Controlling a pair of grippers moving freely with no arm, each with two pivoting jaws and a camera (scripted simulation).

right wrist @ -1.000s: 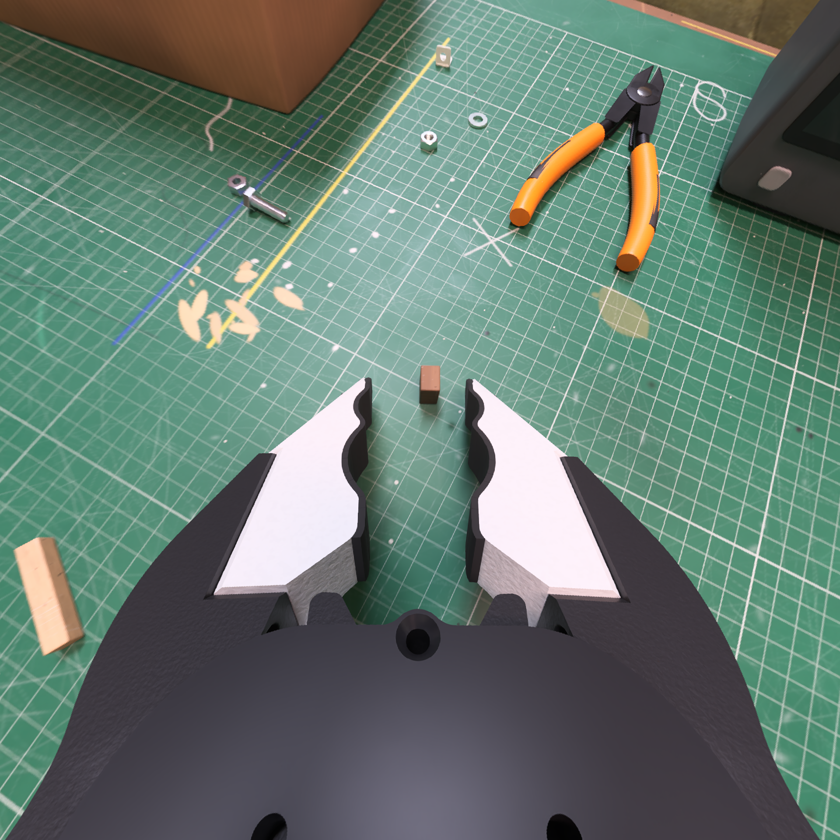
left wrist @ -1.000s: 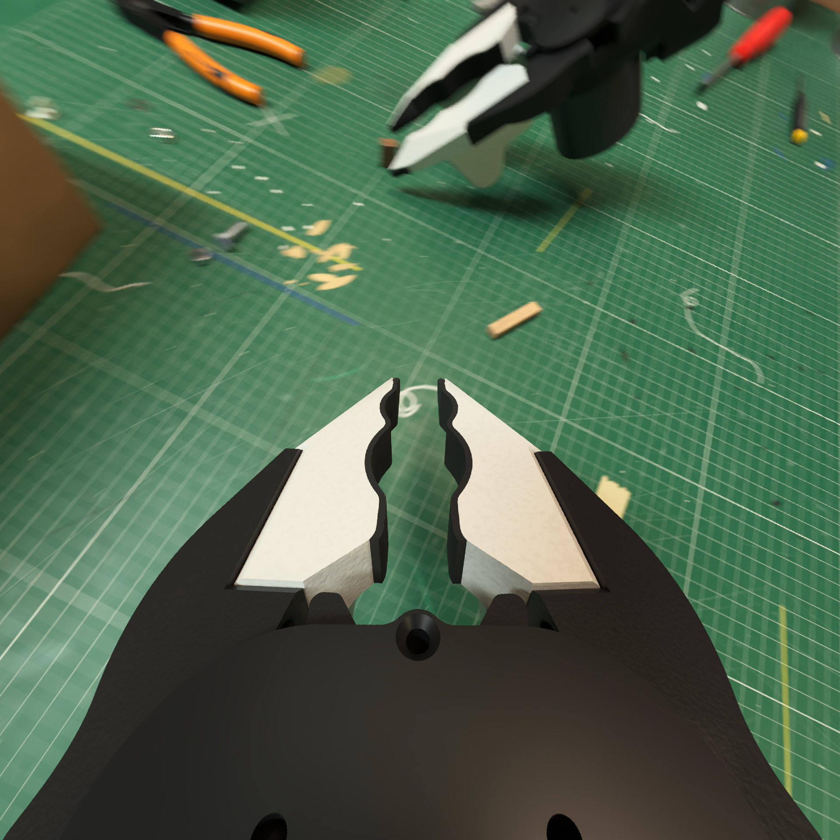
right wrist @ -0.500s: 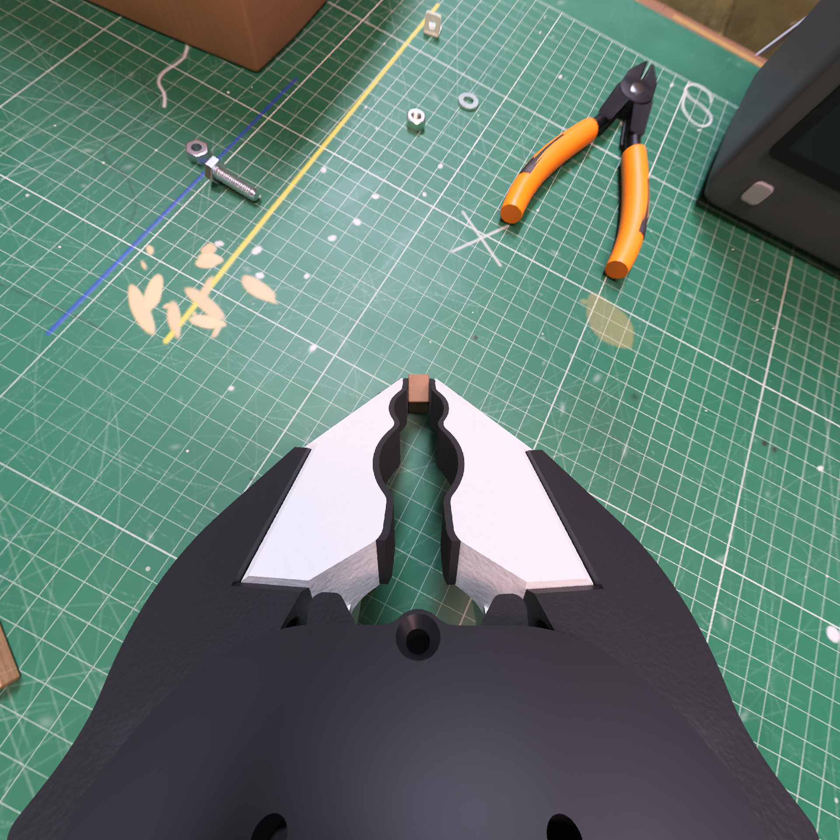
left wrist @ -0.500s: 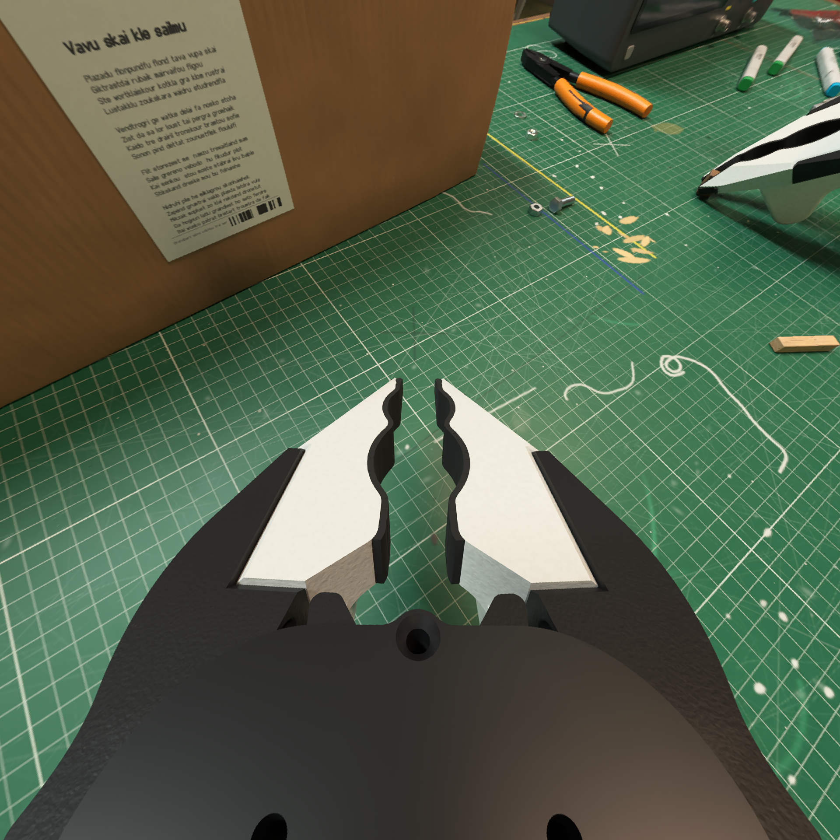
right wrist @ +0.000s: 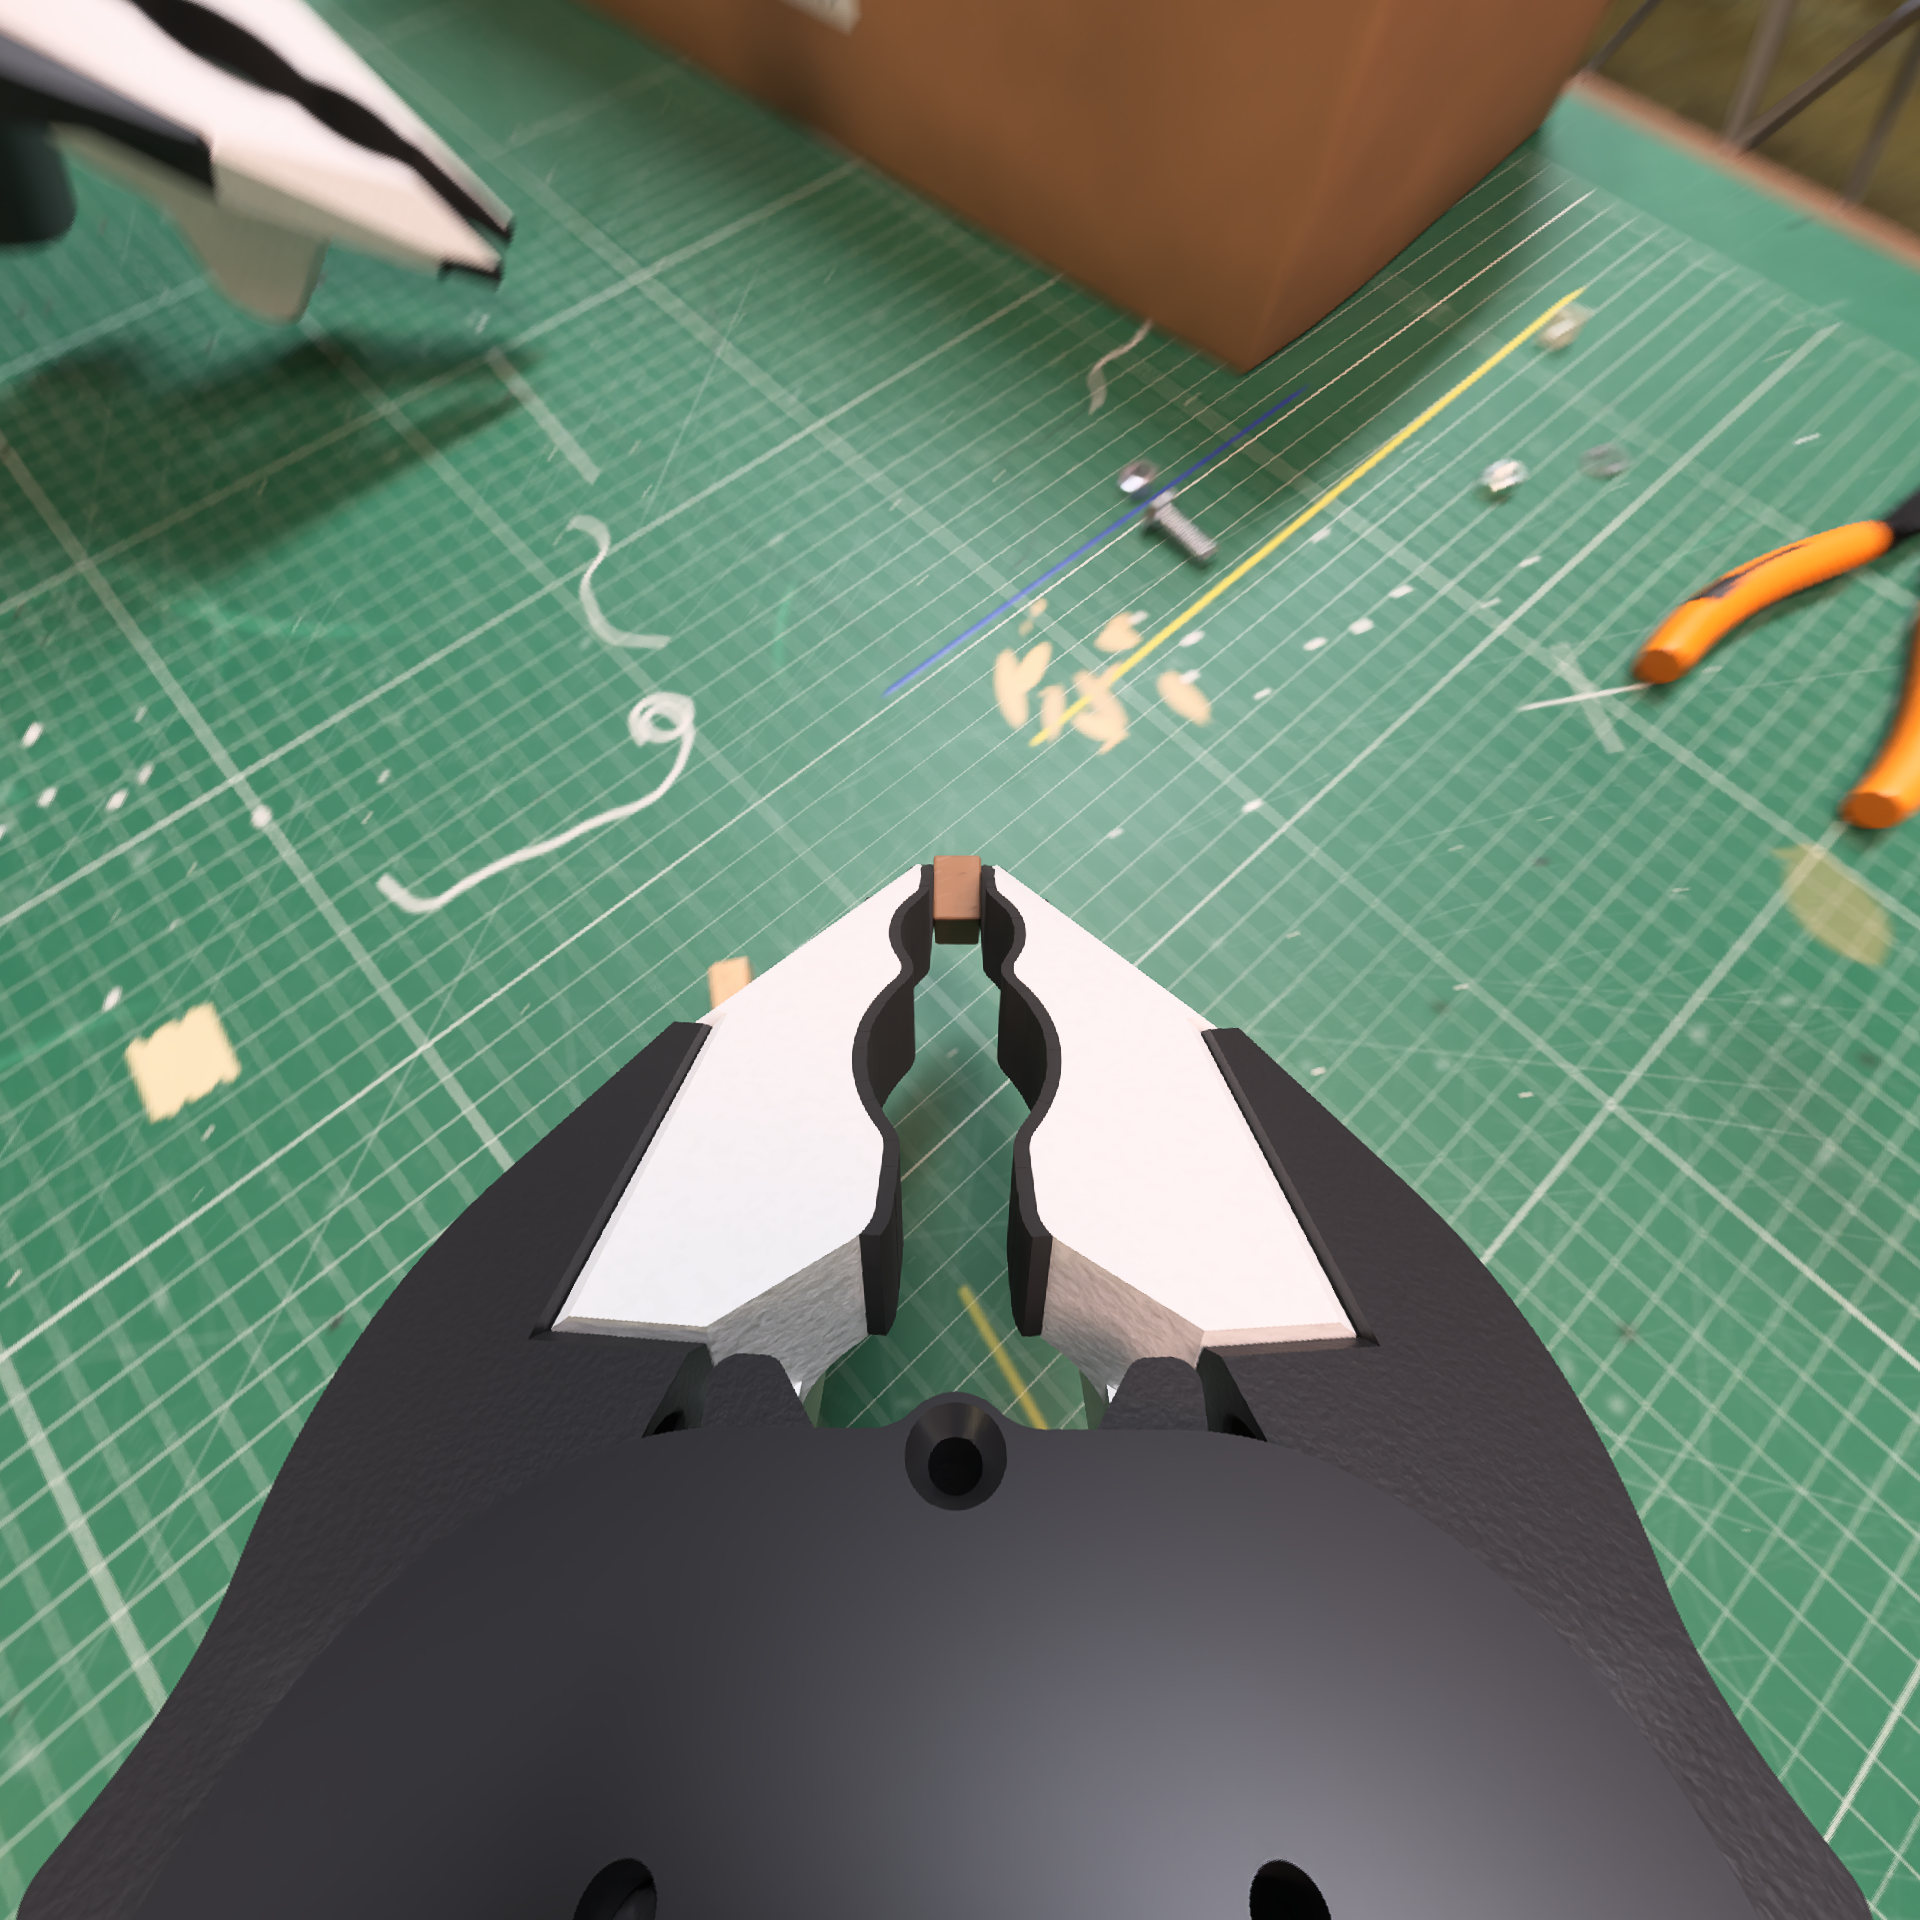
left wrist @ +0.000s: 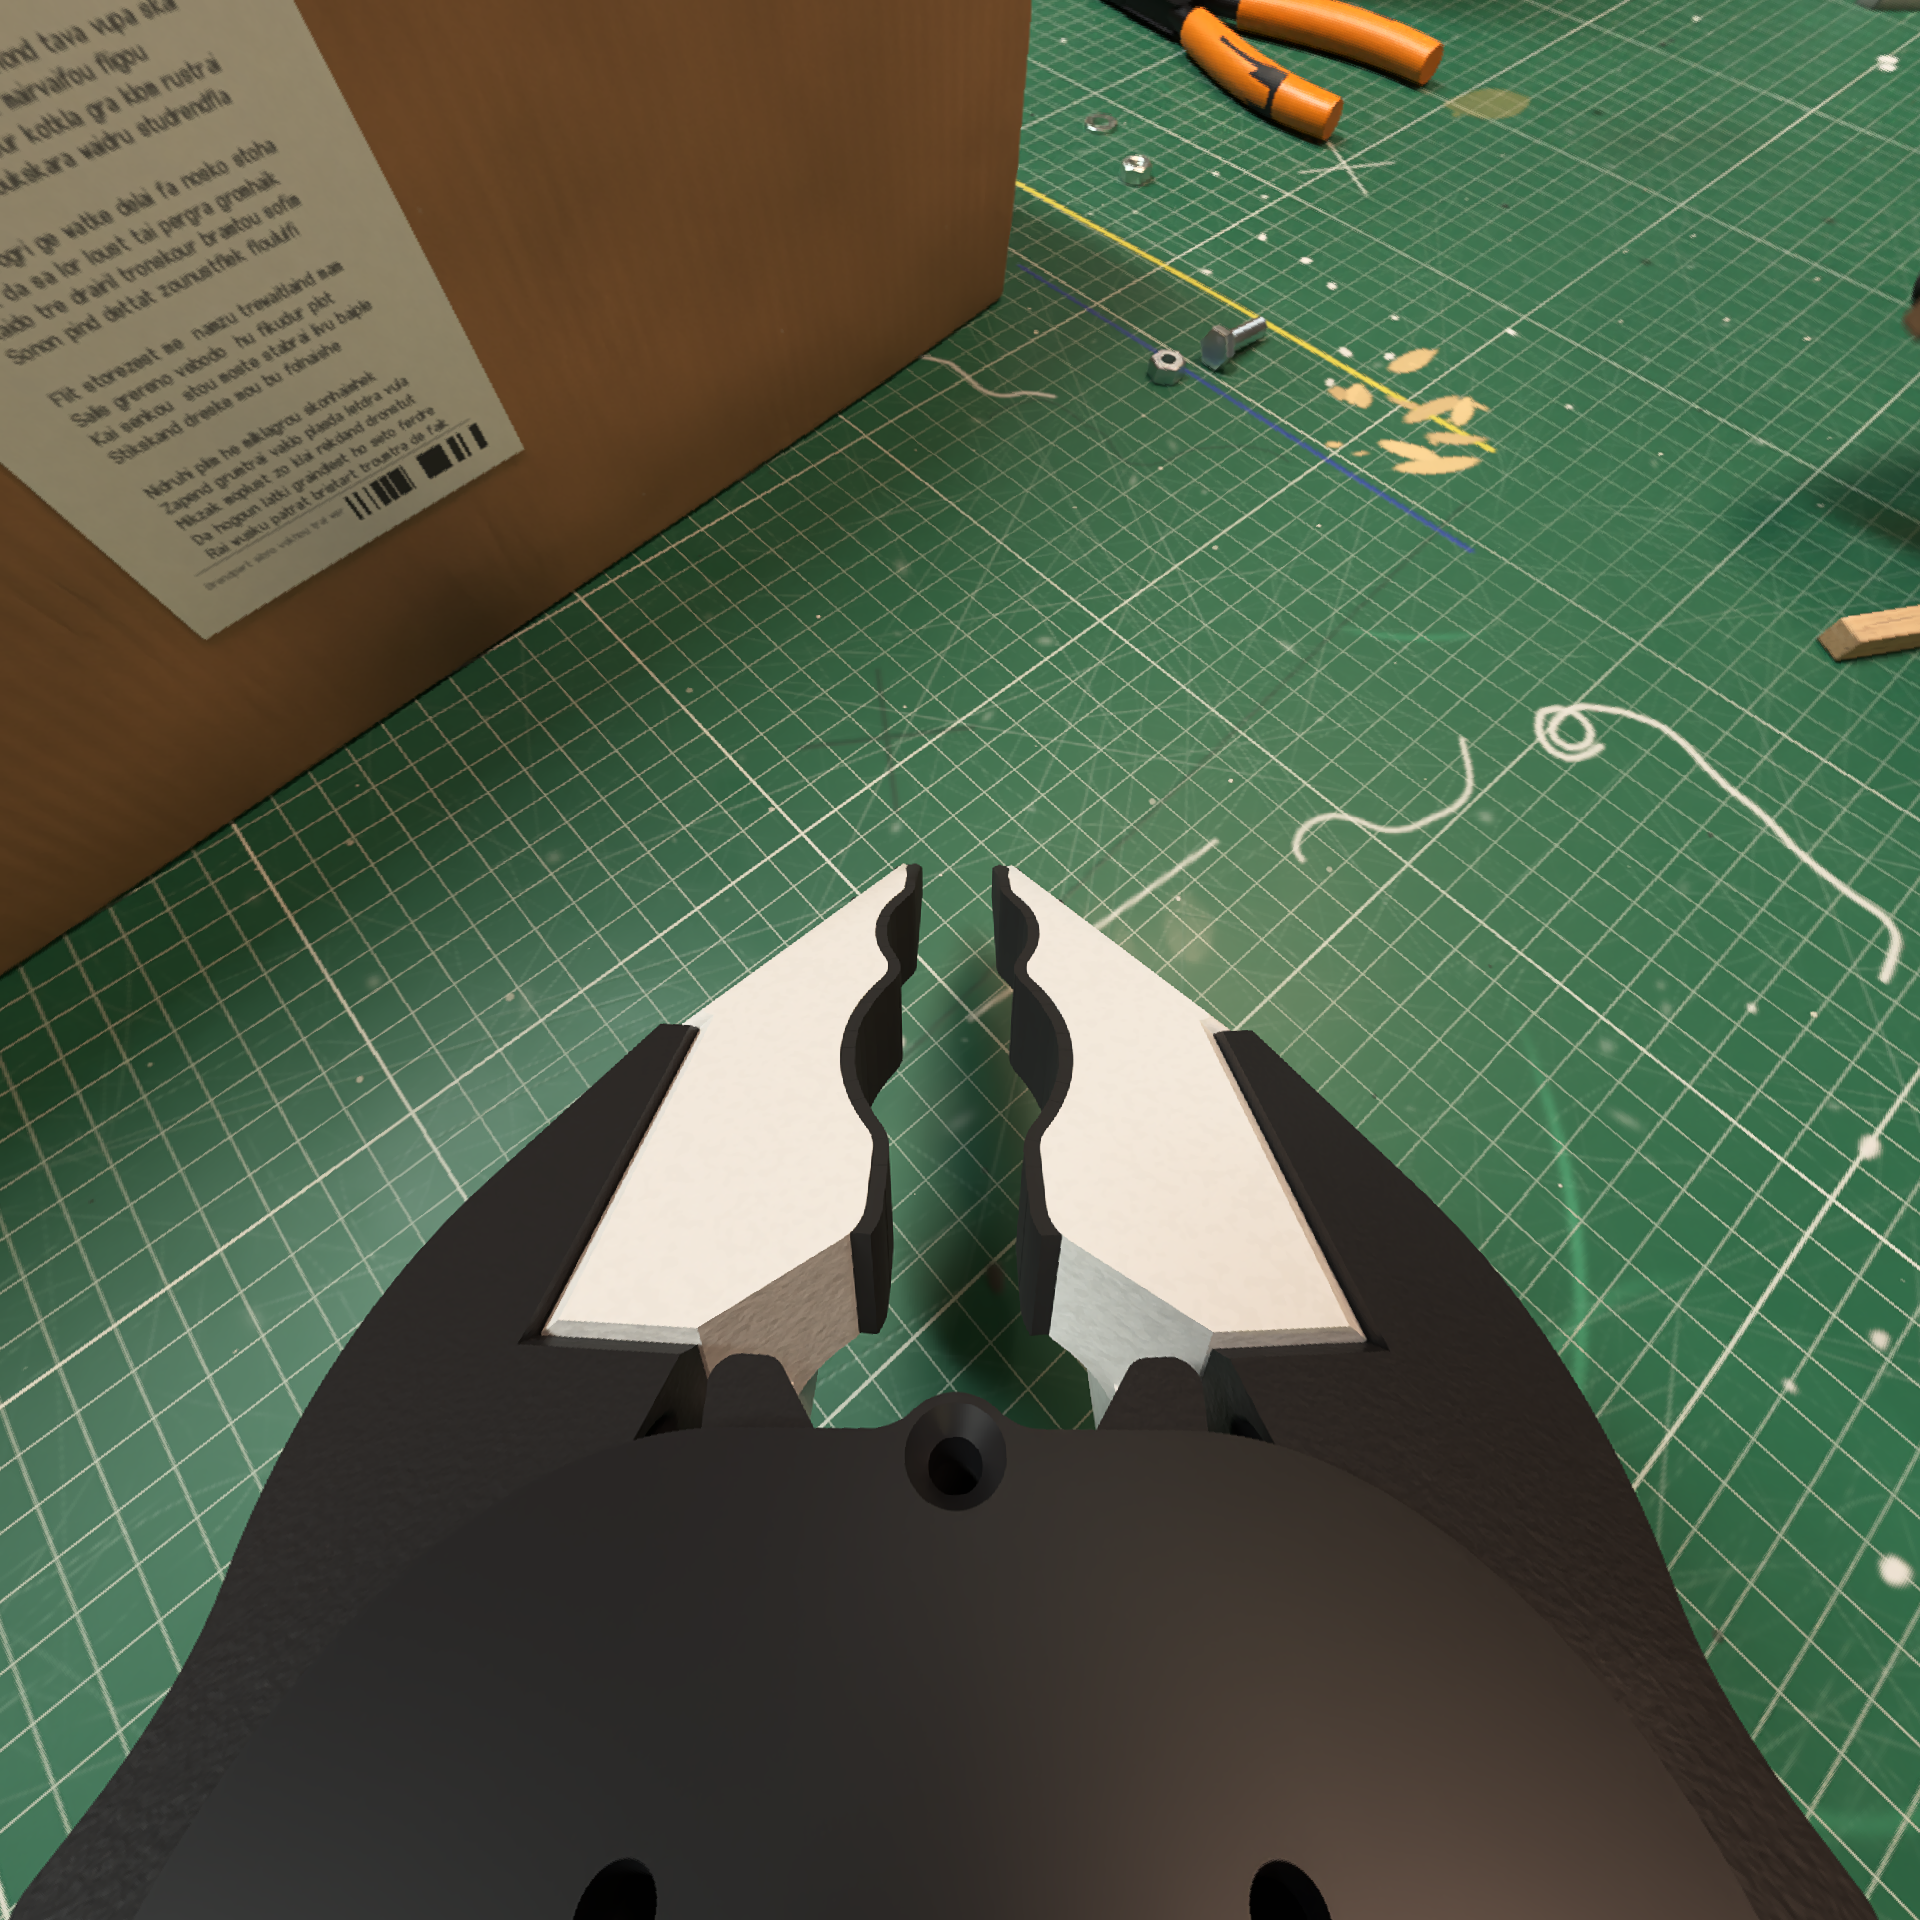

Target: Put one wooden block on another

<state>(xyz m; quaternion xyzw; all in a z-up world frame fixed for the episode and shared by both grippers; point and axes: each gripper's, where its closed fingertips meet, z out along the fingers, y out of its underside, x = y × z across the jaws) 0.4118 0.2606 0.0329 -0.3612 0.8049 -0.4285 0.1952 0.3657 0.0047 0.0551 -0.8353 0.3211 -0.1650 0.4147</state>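
Right gripper point(right wrist: 956, 883) is pinching a small brown wooden block point(right wrist: 957, 891) at the very tips of its white, wavy-edged fingers point(right wrist: 1122, 1101), block sitting squarely between the black inner pads and lifted clear of the green cutting mat point(right wrist: 1351, 1039). Left gripper point(left wrist: 954, 883) is hanging empty, its fingers standing nearly together with only a narrow slit showing between them. Taking the cardboard box point(left wrist: 623, 260) as landmark: left gripper is hovering just in front of its labelled face, the pale paper label point(left wrist: 208, 312) lying flat on smooth brown board. Second block, a light wooden stick point(left wrist: 1875, 632), is lying flat on the mat well to the right of the box, partly cut off by the left wrist view's edge. Steel bolt point(left wrist: 1231, 341) and nut point(left wrist: 1166, 366) are lying just off the box's near corner, pale wood shavings point(left wrist: 1423, 426) a little farther out along the thin yellow line. Orange-handled pliers point(left wrist: 1309, 52) are sitting beyond the box corner. A curly white thread point(left wrist: 1714, 790) is trailing across the scratched, gridded mat, right of the left gripper. Box interior isn't visible, so I can't tell its contents.
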